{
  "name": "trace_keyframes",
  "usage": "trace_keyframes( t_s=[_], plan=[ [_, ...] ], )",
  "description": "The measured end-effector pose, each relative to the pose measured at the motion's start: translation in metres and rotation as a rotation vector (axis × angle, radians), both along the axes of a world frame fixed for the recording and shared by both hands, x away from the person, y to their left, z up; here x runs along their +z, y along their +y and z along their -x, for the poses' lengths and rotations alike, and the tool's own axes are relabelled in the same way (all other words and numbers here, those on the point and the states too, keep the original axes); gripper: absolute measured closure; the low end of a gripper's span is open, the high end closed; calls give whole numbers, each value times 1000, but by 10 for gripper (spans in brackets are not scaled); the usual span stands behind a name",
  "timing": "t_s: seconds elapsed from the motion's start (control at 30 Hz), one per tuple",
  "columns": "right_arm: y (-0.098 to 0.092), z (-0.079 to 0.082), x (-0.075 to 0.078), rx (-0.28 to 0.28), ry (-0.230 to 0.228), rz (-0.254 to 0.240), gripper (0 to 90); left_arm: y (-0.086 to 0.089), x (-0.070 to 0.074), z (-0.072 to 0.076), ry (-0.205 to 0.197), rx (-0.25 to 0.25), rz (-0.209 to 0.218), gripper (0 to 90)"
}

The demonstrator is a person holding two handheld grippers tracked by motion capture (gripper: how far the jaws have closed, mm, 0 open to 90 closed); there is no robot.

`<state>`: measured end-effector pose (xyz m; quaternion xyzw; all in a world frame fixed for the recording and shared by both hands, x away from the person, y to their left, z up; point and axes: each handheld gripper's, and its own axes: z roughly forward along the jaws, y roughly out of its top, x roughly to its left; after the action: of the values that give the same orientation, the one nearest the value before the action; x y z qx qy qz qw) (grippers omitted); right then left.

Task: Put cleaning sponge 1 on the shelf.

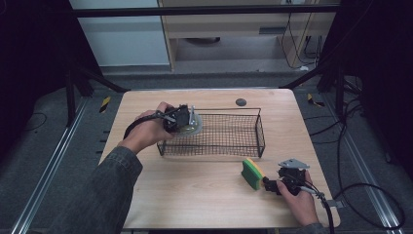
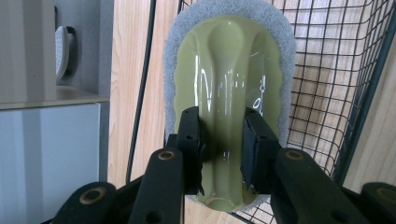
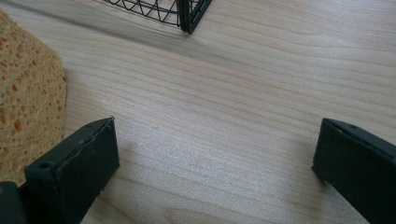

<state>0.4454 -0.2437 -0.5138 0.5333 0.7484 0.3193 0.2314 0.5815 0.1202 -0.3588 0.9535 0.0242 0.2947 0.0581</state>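
Scrubber point(image 2: 229, 70) is clamped by its green handle ridge in the left gripper point(image 1: 182, 118), pad edge-on, held at the basket's point(image 1: 260, 131) left end, apparently for dropping inside. Left hand is reached in from the basket's left, gripper roughly level. Right gripper point(image 1: 272, 185) is rested near the basket's right corner, jaws wide apart, empty, sponge point(image 1: 252, 173) just beside it.
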Motion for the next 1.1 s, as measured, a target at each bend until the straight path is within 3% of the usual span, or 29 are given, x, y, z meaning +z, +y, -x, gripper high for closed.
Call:
trace_keyframes(
  t_s=[0.67, 1.1],
  plan=[
    [0, 0, 0, 0, 0, 0, 4, 2, -11, -1, 10, -6, -10, 713],
    [0, 0, 0, 0, 0, 0, 4, 10, -22, -8, 41, 31, -7, 713]
  ],
)
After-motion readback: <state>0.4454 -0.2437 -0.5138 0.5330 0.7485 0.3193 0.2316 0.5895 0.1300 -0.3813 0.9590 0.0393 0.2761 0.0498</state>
